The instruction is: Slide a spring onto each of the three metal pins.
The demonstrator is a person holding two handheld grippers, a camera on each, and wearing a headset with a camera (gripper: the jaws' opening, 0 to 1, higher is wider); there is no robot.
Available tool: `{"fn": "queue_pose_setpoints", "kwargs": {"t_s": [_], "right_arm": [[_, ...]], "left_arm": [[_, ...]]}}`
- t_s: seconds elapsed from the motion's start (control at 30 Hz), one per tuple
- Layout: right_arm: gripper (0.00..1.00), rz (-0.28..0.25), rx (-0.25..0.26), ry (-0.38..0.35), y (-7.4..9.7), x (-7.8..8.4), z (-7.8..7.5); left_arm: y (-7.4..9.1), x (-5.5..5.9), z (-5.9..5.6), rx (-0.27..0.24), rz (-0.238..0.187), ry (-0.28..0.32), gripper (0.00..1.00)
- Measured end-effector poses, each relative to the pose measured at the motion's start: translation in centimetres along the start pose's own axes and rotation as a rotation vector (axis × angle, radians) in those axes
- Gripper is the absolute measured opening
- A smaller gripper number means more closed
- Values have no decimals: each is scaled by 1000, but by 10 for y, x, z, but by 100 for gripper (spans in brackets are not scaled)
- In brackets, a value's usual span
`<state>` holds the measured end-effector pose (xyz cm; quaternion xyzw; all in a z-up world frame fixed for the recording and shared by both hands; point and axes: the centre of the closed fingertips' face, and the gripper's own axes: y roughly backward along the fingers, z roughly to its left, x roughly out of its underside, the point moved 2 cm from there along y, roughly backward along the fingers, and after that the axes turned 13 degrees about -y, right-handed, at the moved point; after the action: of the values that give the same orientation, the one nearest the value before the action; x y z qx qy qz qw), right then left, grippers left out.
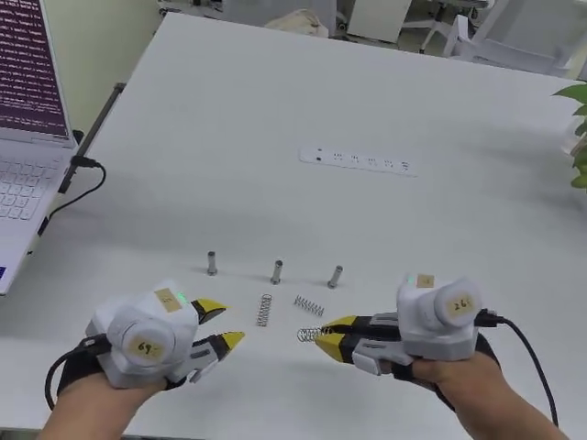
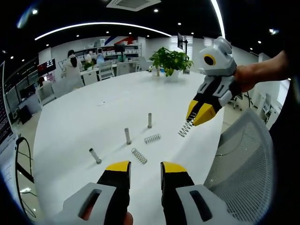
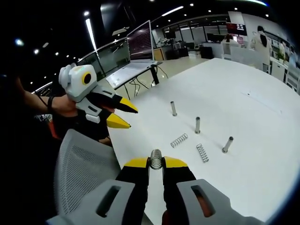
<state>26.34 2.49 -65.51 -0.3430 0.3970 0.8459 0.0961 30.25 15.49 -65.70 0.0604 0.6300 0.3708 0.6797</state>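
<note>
The left gripper [image 1: 220, 324] hovers low over the table [image 1: 275, 110] with its jaws spread and nothing between them. Beyond it stand the left pin [image 1: 212, 263], middle pin [image 1: 276, 271] and right pin [image 1: 336, 276] in a row, all bare, so no pin has its spring yet. Just in front of them lie the left spring [image 1: 265, 310] and right spring [image 1: 309, 305], loose and apart. No tray or box holds any of this; every part rests straight on the table. The right gripper [image 1: 323, 335] pinches the held spring [image 1: 307, 335] by one end, the rest jutting past the tips toward the left gripper. That grip looks like the weak point: a spring nipped at its end may bend, swing off line or flick out of the jaws when it meets a pin top. The pins look free-standing, so a sideways nudge could topple one, and a low sweep could scatter the loose springs.
</note>
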Motion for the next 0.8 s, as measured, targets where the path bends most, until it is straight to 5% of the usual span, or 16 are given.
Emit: {"fn": "queue_pose_setpoints", "kwargs": {"t_s": [0.8], "right_arm": [[8,65,19,79,-29,-38,-8]], "left_arm": [[31,32,29,-91,15,115,35]]}}
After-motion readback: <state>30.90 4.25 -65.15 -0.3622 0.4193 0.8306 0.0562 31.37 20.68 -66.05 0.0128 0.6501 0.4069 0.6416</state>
